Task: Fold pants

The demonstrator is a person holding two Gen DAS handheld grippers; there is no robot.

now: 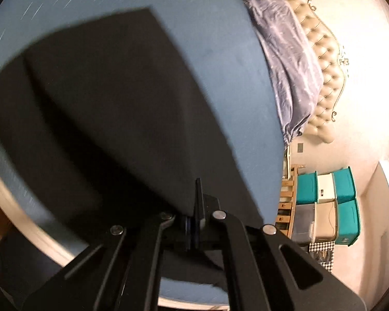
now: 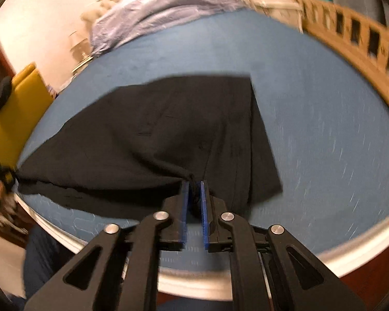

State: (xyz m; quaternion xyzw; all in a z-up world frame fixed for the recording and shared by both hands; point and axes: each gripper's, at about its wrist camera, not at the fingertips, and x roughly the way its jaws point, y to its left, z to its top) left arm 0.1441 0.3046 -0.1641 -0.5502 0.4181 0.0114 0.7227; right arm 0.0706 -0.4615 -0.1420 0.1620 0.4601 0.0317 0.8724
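The left gripper is pinched tight on an edge of the black fabric pants, lifting that side off the blue-sheeted bed. The right gripper has its blue pads narrowed onto a bunched fold of the same cloth near the bed's front edge. The far part of the pants lies flat on the sheet. This looks like a fold in mid-carry: both held edges probably need to travel together over the flat part, then be set down squarely. A crumpled lavender duvet lies well beyond by the tufted cream headboard; teal storage bins stand off the bed. Nothing blocks the fold.
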